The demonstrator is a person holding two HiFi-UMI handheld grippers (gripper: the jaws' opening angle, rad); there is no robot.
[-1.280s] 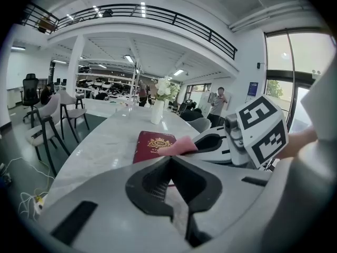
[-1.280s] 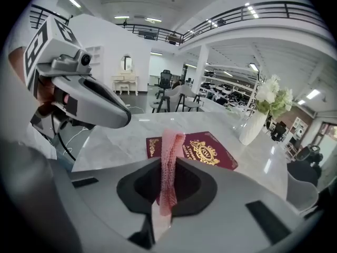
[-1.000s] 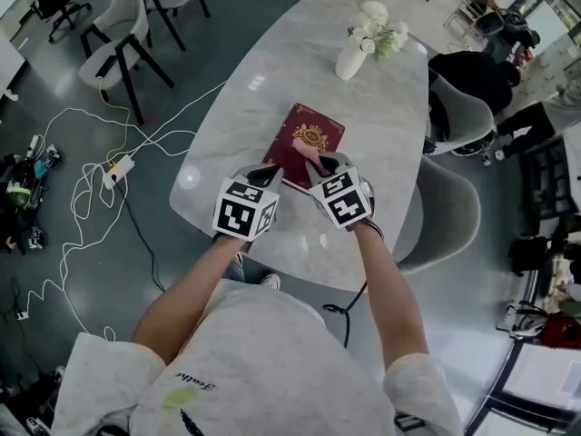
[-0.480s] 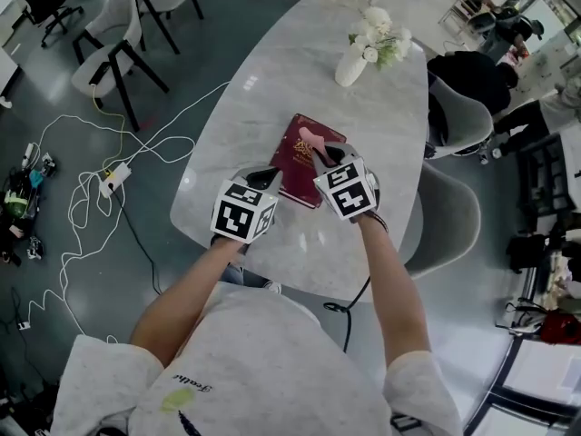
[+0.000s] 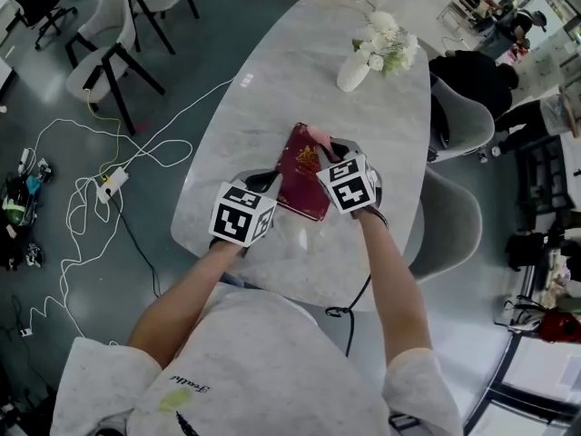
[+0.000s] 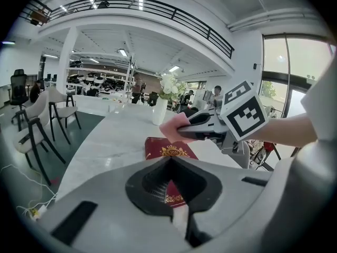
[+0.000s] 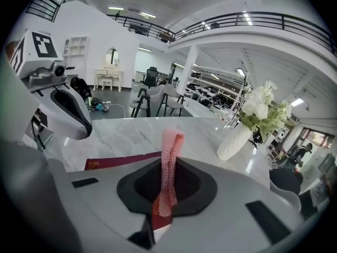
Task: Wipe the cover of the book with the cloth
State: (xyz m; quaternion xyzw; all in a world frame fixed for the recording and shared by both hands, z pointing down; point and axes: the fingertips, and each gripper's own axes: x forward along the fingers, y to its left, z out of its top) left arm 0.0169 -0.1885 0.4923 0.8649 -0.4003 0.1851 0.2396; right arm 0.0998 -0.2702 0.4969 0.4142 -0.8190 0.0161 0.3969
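Pink cloth [image 7: 169, 157] pinched tight in my right gripper [image 5: 324, 153] | my left gripper [image 5: 269, 182] clamps red book [image 5: 300, 178] at 7 o'clock corner

A long, pale marble bench [image 5: 272, 89] stands on a glossy dark grey floor [image 5: 195, 34], with a white vase of white flowers [image 5: 352, 73] near its far end. At the far left are white chairs on black legs [image 5: 95, 57]. A grey shell chair [image 5: 454, 216] sits just right of the bench. White cables [image 5: 64, 262] loop from a power strip [image 5: 113, 182] on the left floor. A railed mezzanine [image 6: 158, 7] runs overhead under ceiling lights, and a tall window [image 6: 284, 73] fills the right wall.
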